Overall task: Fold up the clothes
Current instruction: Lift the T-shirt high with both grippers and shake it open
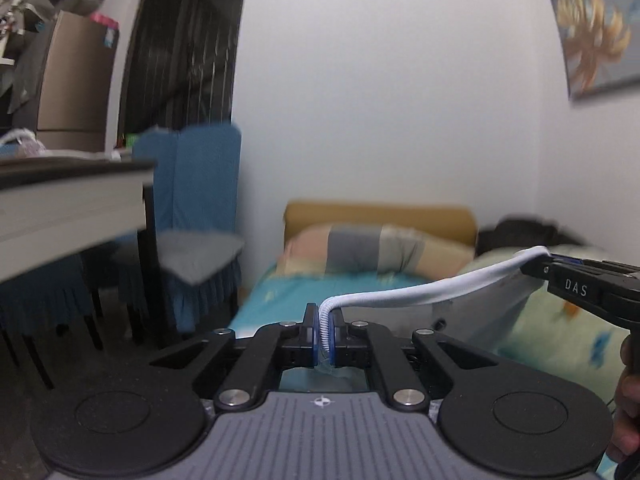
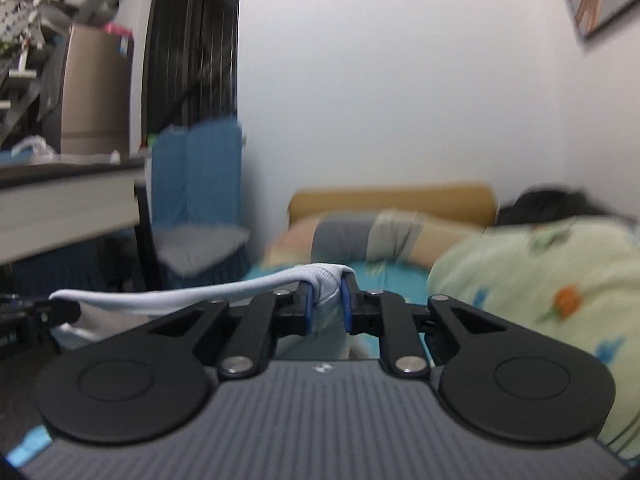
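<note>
White garment: a pale cloth (image 1: 420, 292) hangs stretched between both tongs above the bed, its rolled edge running from one to the other.
Left tongs: the left tongs (image 1: 326, 334) are closed tight on a ribbed, blue-striped hem of the cloth.
Right tongs: the right tongs (image 2: 327, 300) are pinched on a bunched corner of the same cloth, jaws a little apart around the wad.
Bed: a turquoise sheet (image 1: 280, 296) lies below, with a pale green quilt (image 2: 540, 280) heaped at the right.
Pillow: a striped pillow (image 1: 376, 248) rests against a tan headboard (image 1: 380, 216).
Left side: a desk (image 1: 72, 196) edge and a blue-covered chair (image 1: 196, 184).
Wall: white, with a picture (image 1: 592, 28) hung high at right.
</note>
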`<move>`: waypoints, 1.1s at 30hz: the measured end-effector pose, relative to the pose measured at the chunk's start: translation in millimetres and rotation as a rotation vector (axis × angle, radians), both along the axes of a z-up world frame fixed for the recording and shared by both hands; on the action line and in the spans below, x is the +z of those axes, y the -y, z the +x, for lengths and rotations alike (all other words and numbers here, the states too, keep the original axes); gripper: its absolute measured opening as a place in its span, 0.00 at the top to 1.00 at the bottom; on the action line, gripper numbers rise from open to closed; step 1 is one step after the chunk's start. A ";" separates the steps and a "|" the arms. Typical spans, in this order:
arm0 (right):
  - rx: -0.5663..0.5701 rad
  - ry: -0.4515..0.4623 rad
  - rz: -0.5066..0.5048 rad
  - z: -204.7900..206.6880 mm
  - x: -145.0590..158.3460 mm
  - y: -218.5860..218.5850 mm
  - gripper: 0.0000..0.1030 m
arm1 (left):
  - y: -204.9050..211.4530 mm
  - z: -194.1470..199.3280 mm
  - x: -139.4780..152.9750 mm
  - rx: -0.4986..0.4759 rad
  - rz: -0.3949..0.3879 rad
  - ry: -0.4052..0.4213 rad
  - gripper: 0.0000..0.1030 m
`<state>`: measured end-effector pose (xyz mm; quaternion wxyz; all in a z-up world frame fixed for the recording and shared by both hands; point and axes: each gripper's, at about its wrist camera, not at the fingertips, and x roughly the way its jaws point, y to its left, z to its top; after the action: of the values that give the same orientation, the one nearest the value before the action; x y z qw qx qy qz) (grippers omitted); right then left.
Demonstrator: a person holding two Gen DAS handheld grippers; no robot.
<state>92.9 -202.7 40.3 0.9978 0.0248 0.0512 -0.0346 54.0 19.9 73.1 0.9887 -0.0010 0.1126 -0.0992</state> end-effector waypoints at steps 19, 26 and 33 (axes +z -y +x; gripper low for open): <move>-0.083 0.520 -0.128 -267.6 346.0 -30.0 0.91 | -13.9 -251.5 385.9 -0.050 -0.250 0.437 0.95; -0.105 0.512 -0.127 -301.1 374.0 -29.6 0.91 | -12.8 -293.3 427.9 -0.070 -0.270 0.376 0.95; -0.126 0.345 -0.152 -214.7 321.6 -28.5 0.91 | -8.8 -170.3 365.1 -0.046 -0.238 0.194 0.95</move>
<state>-121.8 -174.2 361.9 0.9866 -0.0417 -0.1249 -0.0960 -116.3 28.7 438.2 0.9853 -0.1059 0.0038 -0.1341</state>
